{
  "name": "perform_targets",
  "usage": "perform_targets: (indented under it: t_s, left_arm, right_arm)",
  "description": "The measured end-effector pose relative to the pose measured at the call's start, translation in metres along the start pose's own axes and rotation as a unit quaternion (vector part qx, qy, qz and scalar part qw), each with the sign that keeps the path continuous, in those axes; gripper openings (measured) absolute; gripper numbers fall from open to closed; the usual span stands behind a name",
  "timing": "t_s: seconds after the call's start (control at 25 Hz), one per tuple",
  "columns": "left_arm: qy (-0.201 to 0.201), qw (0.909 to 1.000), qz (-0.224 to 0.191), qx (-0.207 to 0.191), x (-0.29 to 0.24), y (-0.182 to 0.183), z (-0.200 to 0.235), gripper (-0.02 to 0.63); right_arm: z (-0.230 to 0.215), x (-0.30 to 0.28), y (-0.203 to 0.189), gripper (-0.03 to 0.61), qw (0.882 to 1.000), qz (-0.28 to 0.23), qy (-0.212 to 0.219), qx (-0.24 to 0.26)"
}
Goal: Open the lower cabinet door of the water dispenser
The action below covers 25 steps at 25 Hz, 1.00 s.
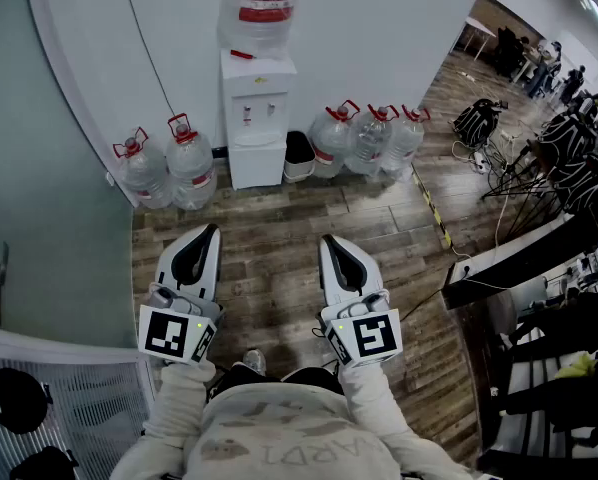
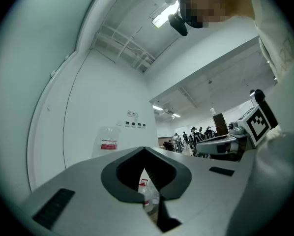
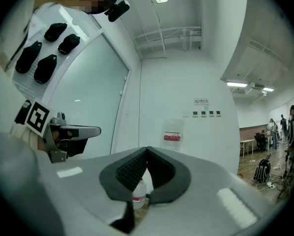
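Looking down, only the head view shows the lower cabinet door (image 1: pixel 256 166).

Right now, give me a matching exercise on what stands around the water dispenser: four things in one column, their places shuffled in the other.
Things:
1. inverted bottle
2. pair of jugs
3. trio of jugs
4. small bin

Places, as the head view shows them:
A. just right of the water dispenser
B. on top of it
C. along the wall to its left
D. right of the bin

Pairs: 1-B, 2-C, 3-D, 4-A
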<state>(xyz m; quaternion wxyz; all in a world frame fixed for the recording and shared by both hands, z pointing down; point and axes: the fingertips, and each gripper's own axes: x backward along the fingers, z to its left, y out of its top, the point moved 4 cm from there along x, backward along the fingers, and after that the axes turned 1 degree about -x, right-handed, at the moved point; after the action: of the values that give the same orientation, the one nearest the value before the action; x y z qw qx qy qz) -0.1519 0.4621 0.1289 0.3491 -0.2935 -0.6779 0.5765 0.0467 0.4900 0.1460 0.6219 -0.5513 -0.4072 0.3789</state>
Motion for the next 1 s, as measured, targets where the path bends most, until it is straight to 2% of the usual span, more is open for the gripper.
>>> perform_targets:
  t_s: [0.6,1.0]
  left_arm:
    - [-0.017,0.9999,0.001,-0.002,-0.016,-0.009,0.042,0.000]
    - [-0.024,0.9997,-0.006,0.002,-0.031,-0.018,0.066,0.000]
  right_arm:
    - [0.013,-0.041,-0.008,0.009,1.000,-0.006,-0.002,-0.015]
    - [0.014,-0.068,-0.012,0.009,1.000,-0.007,-0.006,-0.004]
